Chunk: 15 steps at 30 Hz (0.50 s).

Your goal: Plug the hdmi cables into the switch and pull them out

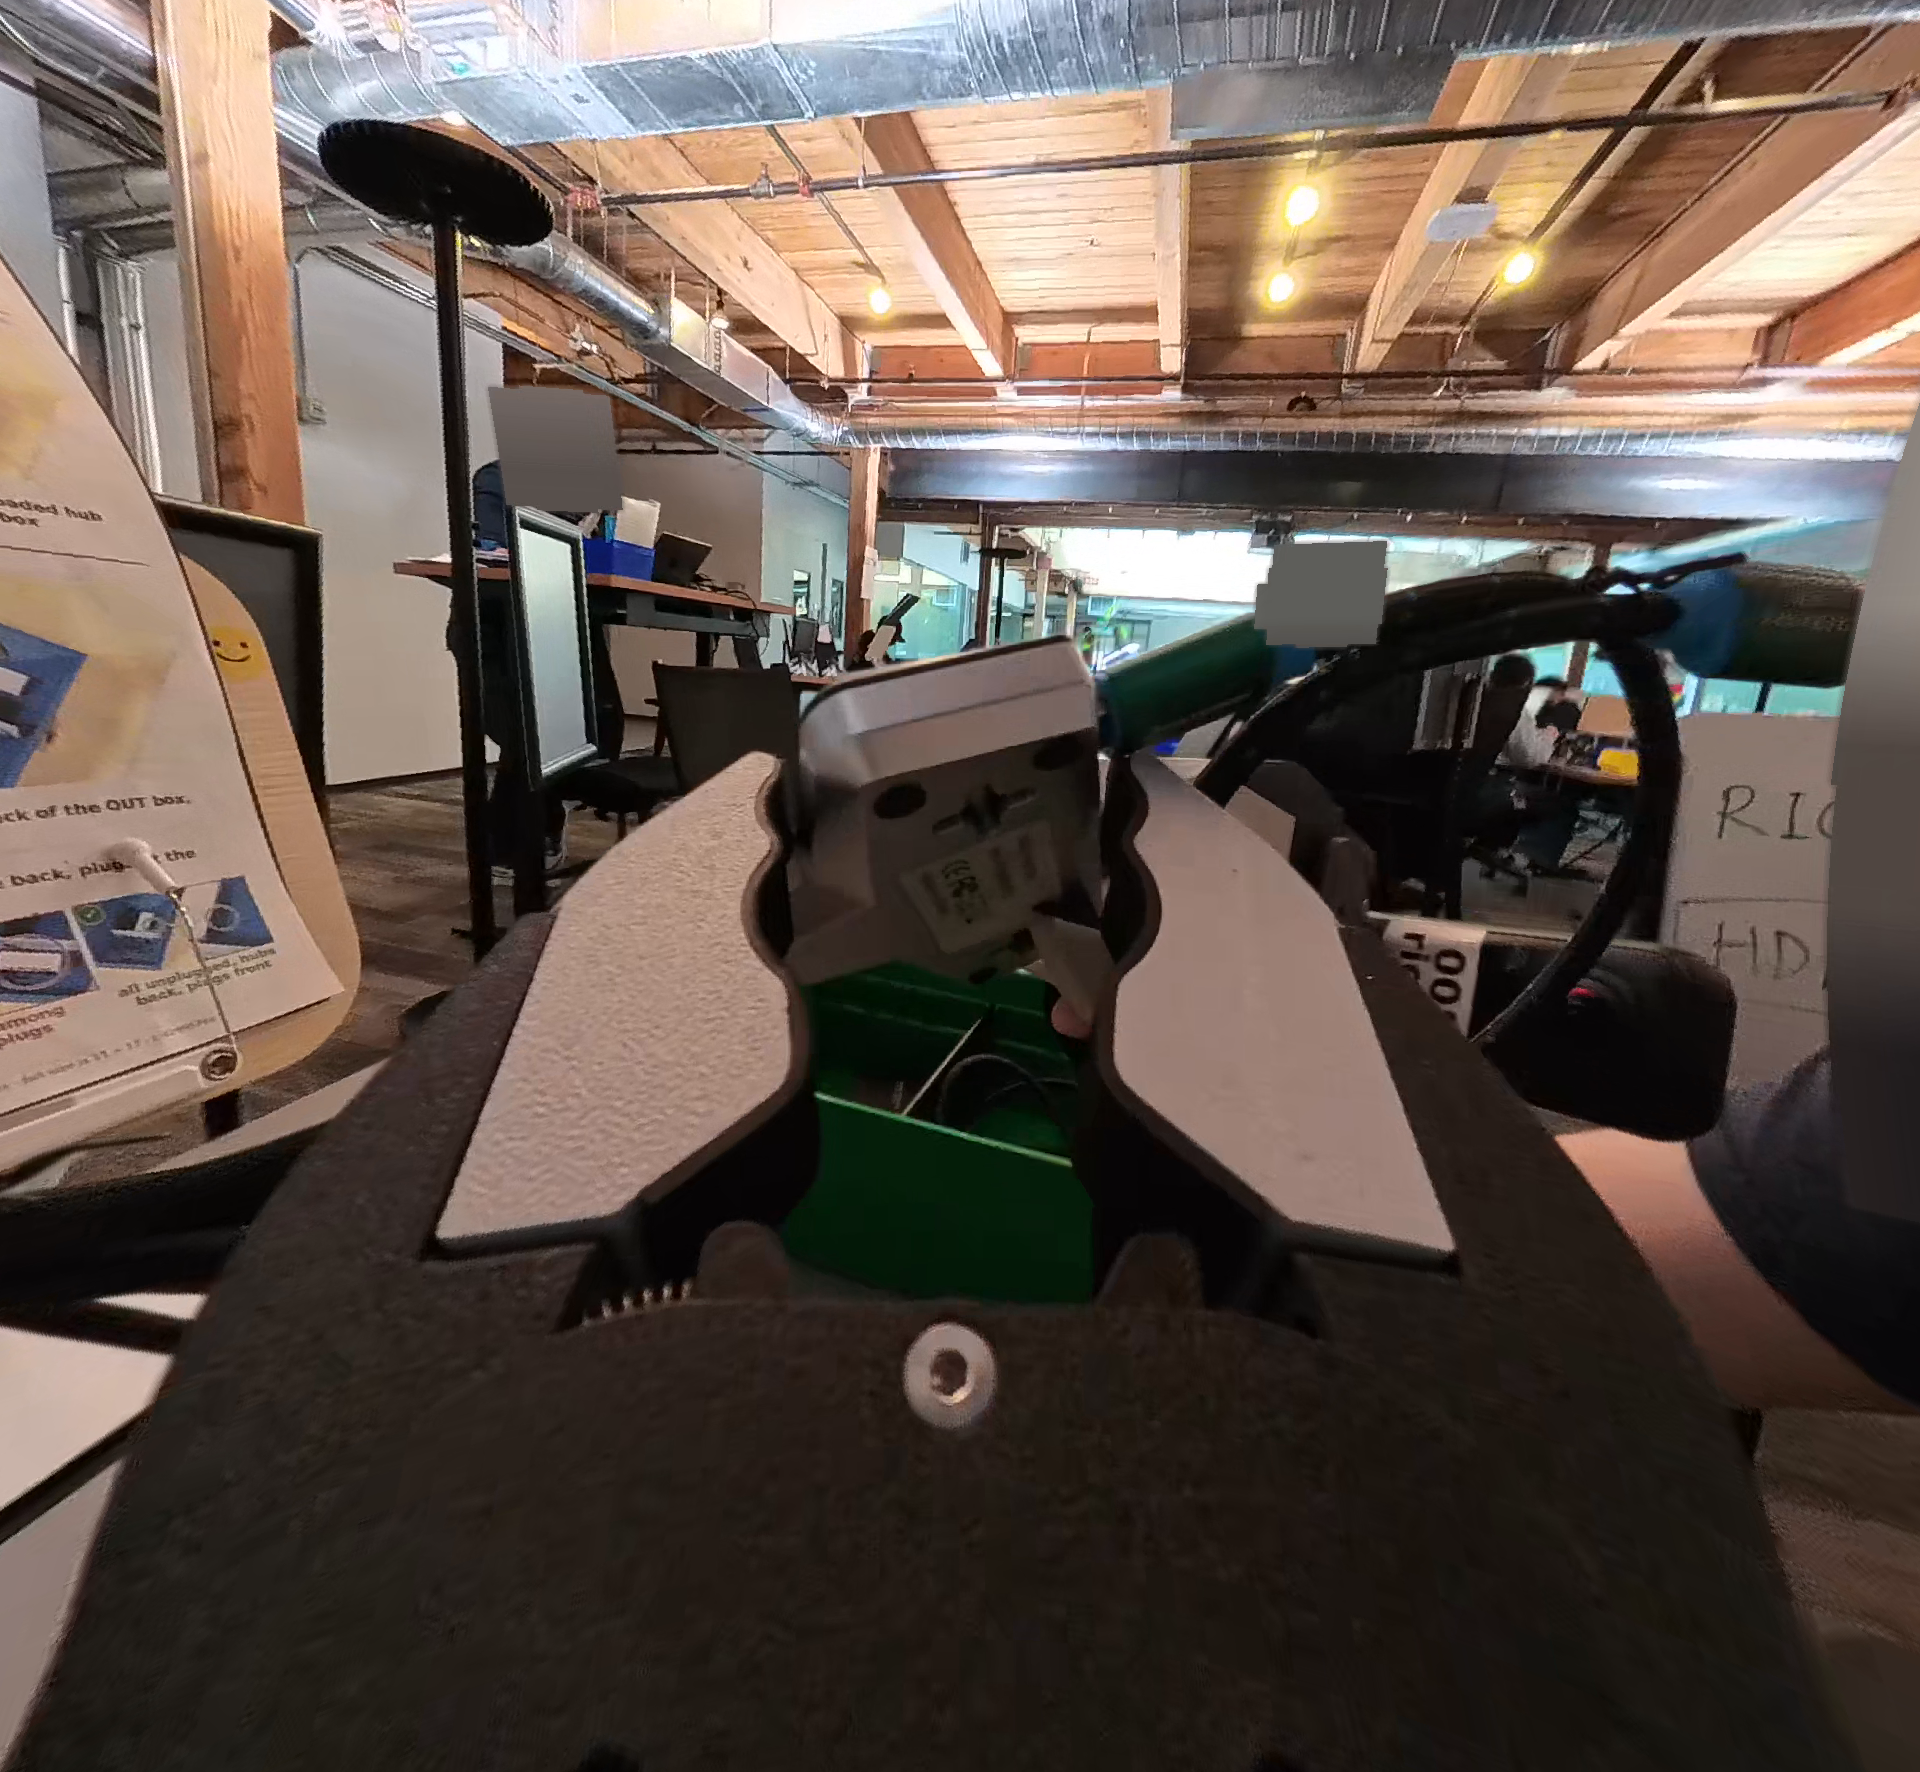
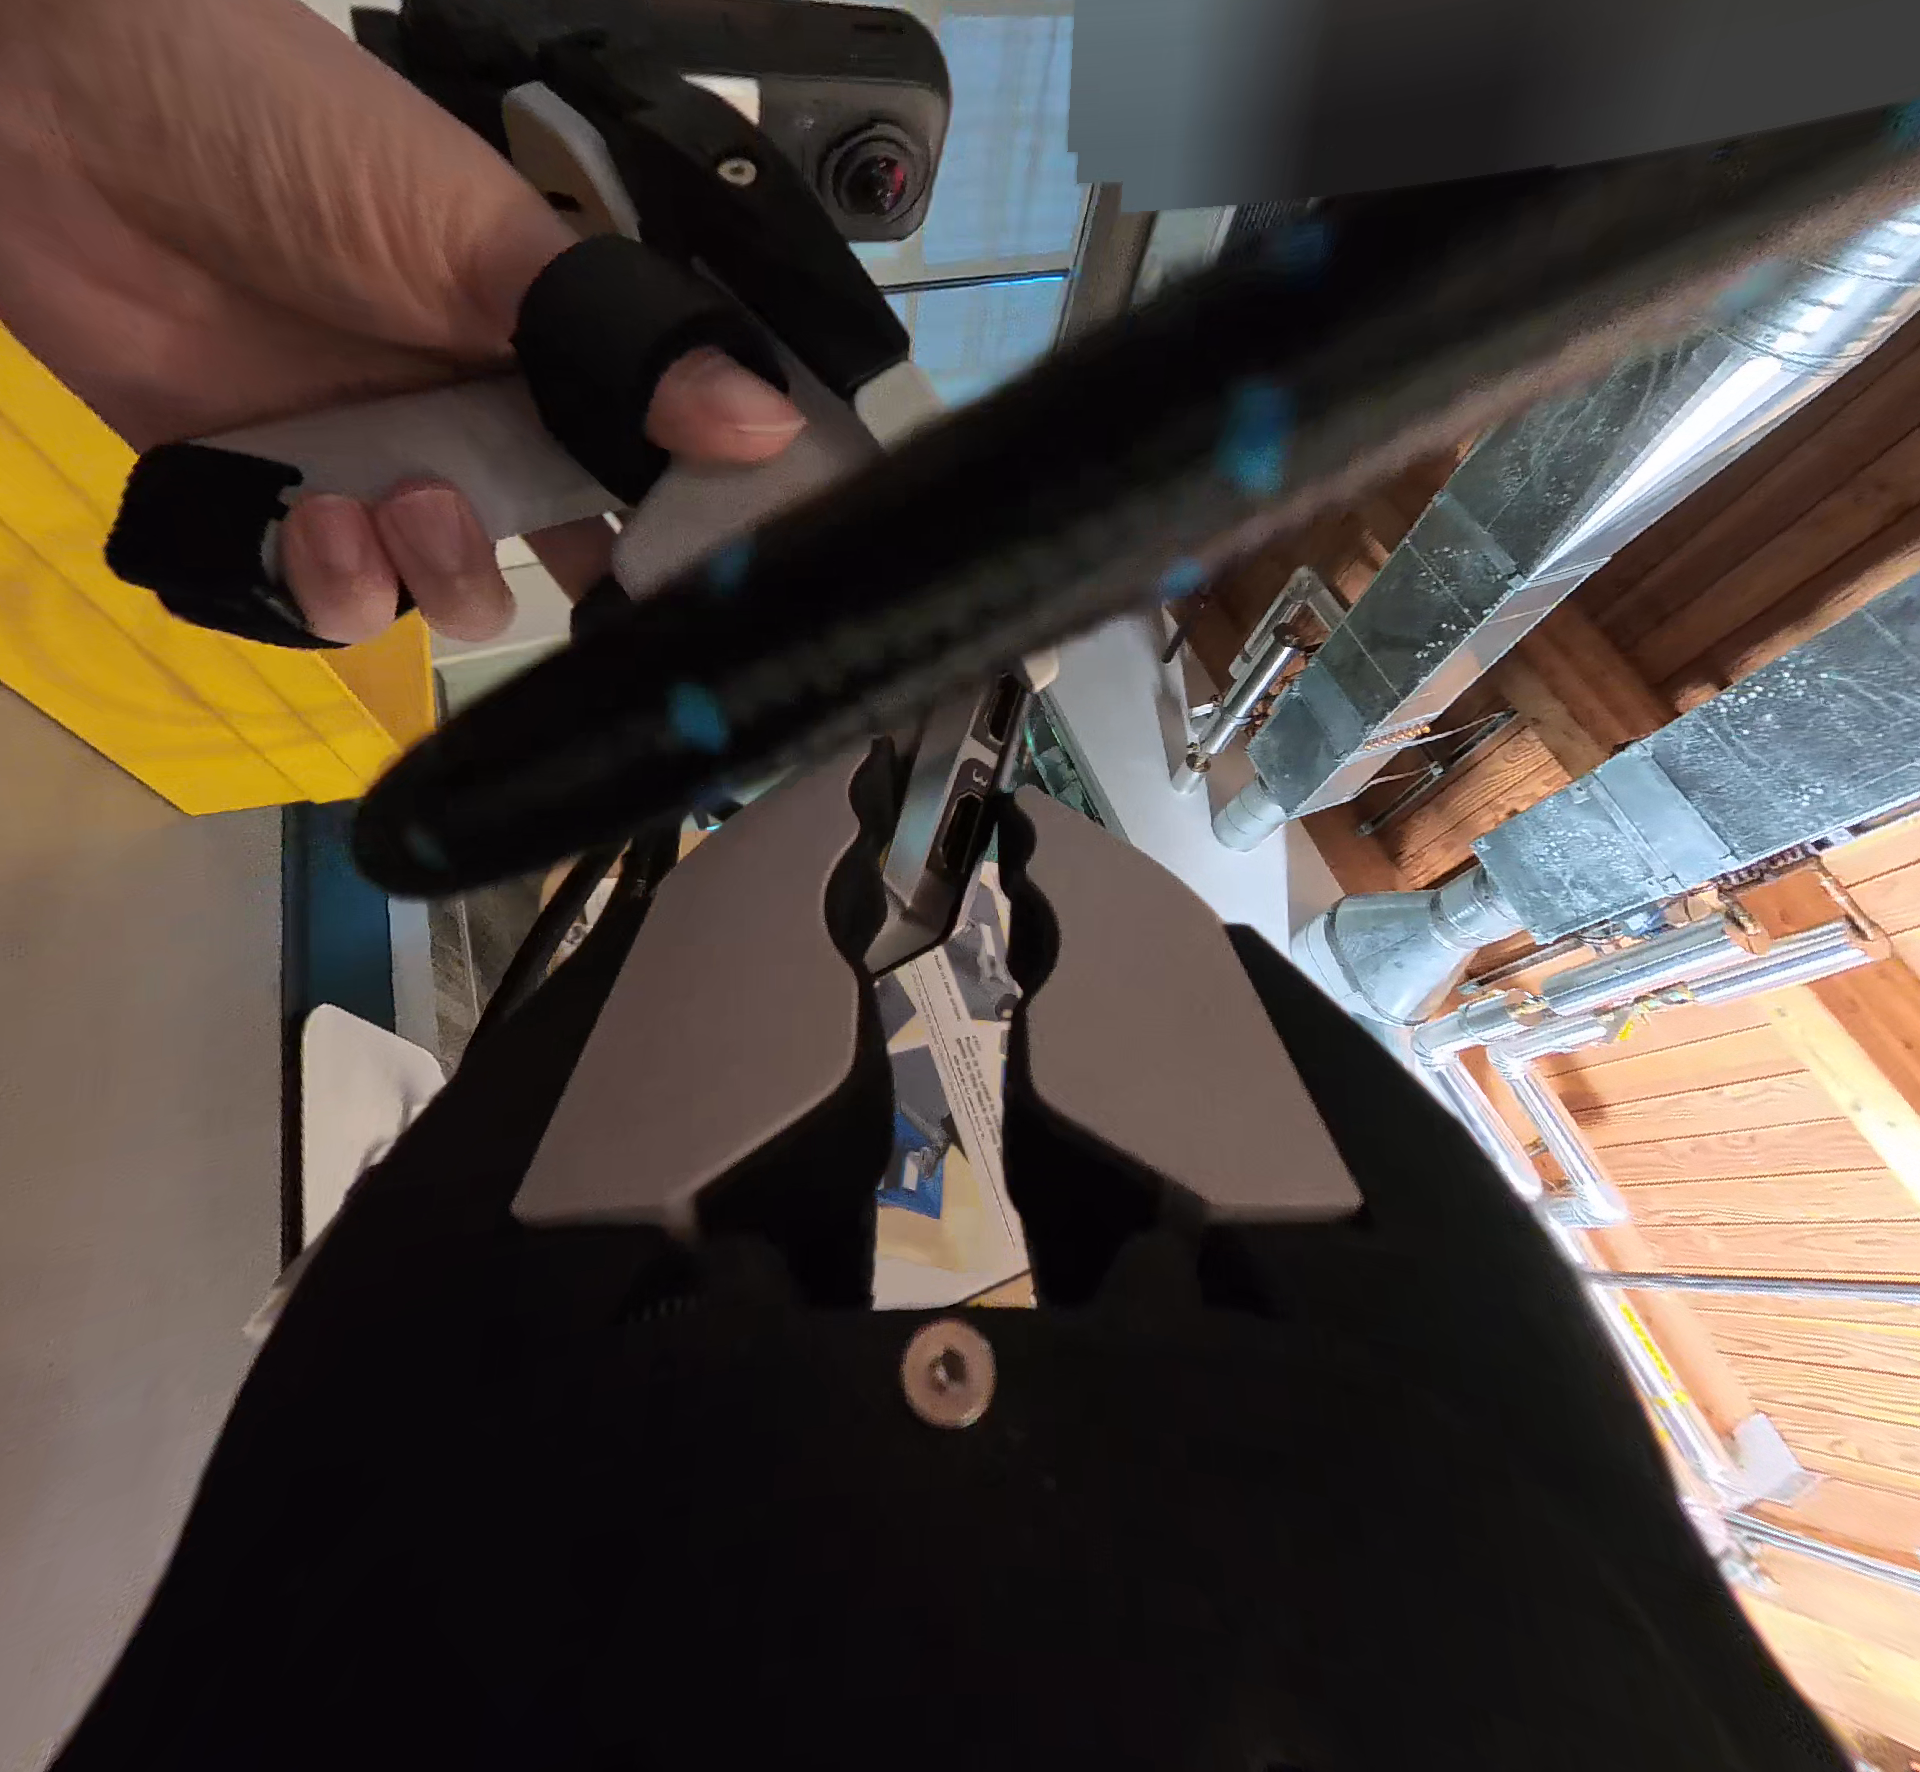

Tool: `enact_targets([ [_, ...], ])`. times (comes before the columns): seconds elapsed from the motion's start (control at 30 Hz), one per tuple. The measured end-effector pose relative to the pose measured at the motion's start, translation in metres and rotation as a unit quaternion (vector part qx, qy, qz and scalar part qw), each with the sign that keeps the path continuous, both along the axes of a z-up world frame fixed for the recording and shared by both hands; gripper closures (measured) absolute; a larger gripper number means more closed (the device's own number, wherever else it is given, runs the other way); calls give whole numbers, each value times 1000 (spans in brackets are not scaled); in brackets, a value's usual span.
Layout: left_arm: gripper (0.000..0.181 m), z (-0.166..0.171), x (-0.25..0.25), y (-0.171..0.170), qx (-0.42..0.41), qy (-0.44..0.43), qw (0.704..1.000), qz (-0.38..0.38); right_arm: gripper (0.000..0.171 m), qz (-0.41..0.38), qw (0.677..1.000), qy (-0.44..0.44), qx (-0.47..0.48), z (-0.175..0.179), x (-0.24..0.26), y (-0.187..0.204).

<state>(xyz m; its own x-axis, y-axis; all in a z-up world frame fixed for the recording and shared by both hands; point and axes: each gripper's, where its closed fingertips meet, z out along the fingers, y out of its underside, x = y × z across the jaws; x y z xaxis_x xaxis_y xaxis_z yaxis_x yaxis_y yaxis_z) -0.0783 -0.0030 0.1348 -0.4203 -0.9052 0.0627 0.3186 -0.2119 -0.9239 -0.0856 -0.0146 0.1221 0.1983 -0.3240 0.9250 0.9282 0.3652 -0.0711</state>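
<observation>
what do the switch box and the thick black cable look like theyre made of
The switch: likely brushed or anodised aluminium, silver-grey with a matte sheen and crisp bevelled edges, held in the left tool. The cable: braided fabric sleeve, judging by its woven black texture with blue flecks, though blurred.

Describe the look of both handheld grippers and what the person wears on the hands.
Each gripper, left gripper and right gripper, has a textured black body, one silver hex screw, and two pale grey fingers with wavy black inner edges. The left hand wears black fabric loops round its digits. A dark blue sleeve shows at the right wrist.
</observation>
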Motion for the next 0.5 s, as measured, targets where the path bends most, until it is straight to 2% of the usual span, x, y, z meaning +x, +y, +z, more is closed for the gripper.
enact_targets([
  [0.03,124,-1,0,1,13,8,1000,2,154,-2,1000,-4,1,0,0,0],
  [0.13,108,-4,0,9,73,39,996,36,153,-23,999,-38,15,-1,1,0],
  [0.2,111,-4,-2,7,98,45,993,37,153,-34,998,-49,20,0,0,0],
  [0.27,124,-3,-5,-2,98,37,994,10,154,-32,998,-47,25,2,-3,-1],
  [0.37,123,1,-7,-4,88,8,996,8,154,-28,998,-42,26,5,-5,-3],
  [0.5,123,0,-7,-3,88,15,996,6,154,-44,996,-65,32,4,-7,-3],
])
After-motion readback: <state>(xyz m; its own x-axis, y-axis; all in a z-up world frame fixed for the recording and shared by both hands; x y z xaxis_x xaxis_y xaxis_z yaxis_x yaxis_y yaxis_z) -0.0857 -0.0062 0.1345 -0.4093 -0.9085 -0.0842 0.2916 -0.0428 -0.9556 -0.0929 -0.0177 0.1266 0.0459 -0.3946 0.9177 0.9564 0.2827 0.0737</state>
